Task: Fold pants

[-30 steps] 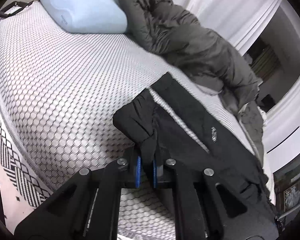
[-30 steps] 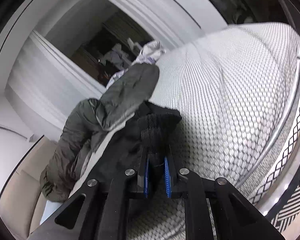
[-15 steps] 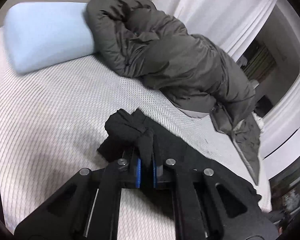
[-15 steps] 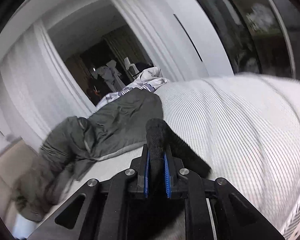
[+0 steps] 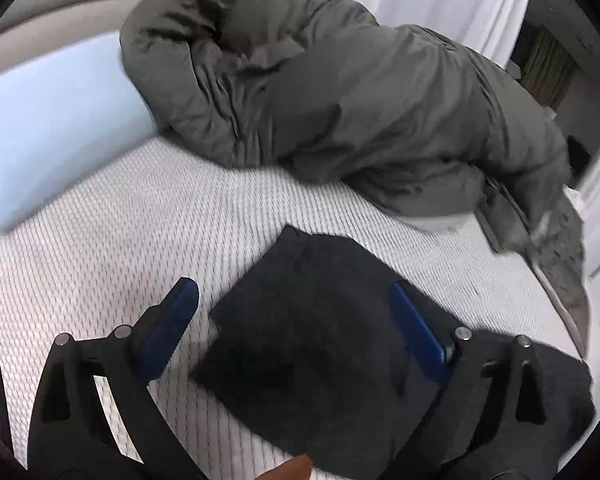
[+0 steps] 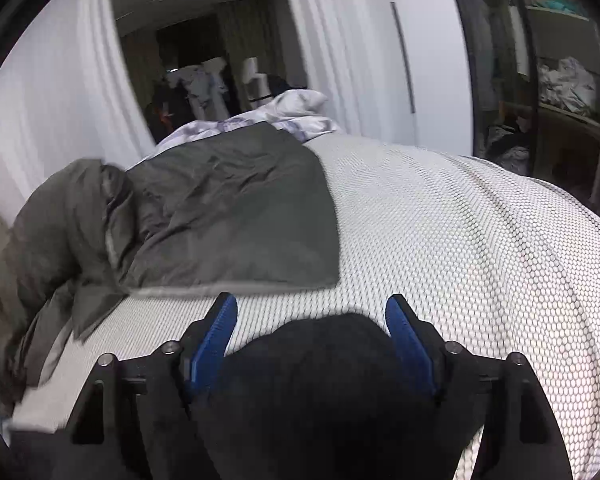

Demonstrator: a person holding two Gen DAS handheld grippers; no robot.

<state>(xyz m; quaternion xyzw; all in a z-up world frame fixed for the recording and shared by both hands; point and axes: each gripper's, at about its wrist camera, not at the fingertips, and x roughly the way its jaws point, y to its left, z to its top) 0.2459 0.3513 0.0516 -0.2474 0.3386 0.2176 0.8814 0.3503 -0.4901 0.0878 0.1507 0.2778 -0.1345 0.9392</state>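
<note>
Fig.: both grippers, L [image 5: 296, 320] & R [image 6: 310, 332], jaws opening over pants [image 5: 320, 320] w/o pinching; lift straight off so fold stays flat beside duvet [image 5: 340, 100].

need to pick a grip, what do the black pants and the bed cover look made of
Black pants: soft matte knit or fleece, probably; no sheen, limp folds. Bed cover: white mesh-like textile with a honeycomb pattern, dull finish.

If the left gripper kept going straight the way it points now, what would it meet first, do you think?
Most likely the black pants lying on the mattress between the opening left gripper; the grey duvet lies well beyond. Depth is hard to judge.
</note>
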